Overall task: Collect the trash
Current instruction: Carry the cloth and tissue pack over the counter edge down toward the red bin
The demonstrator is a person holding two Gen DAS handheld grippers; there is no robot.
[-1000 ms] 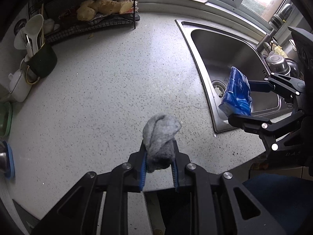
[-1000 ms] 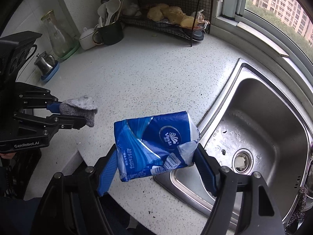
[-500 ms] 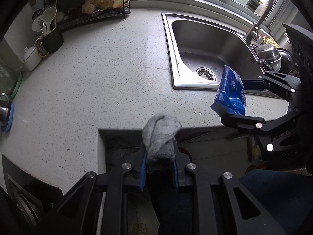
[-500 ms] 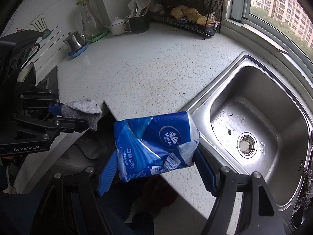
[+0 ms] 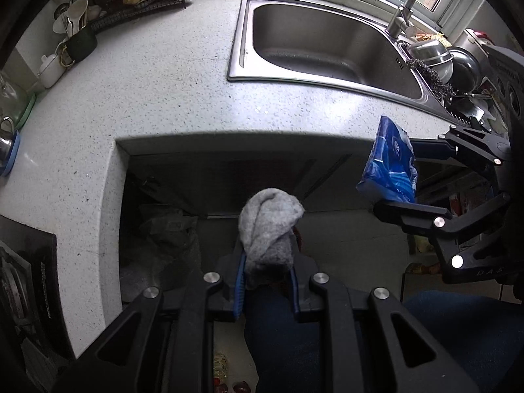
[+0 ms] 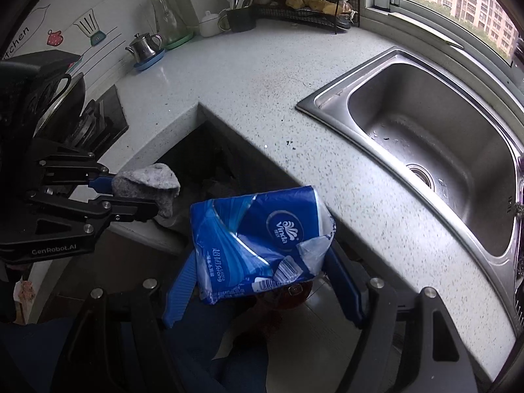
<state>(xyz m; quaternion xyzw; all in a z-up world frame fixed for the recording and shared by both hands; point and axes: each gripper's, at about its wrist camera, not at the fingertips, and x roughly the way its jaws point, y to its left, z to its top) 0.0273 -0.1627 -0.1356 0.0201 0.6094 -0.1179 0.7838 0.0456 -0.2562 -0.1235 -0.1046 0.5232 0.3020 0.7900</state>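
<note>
Rag [image 5: 267,226]: grey, wadded, fuzzy; you have it pinched in your left claw [image 5: 267,281], the jaws narrow and tight on its lower end, out past the worktop edge over the floor.
Wrapper [image 6: 258,242]: blue plastic tissue pack, torn and crumpled, white logo showing; your right claw [image 6: 262,291] clamps it with the jaws set wide, also off the worktop's edge.
Worktop [image 5: 163,98]: pale speckled stone, bare in the middle, with a corner notch below both claws.
Sink [image 6: 435,150]: steel, set into the worktop to your right, a few drops and specks in the basin.
Back corner: wire rack [image 6: 308,3] with bread, cup of utensils [image 6: 240,16], small kettle [image 6: 144,46].
Window [image 6: 458,0]: apartment blocks outside.
</note>
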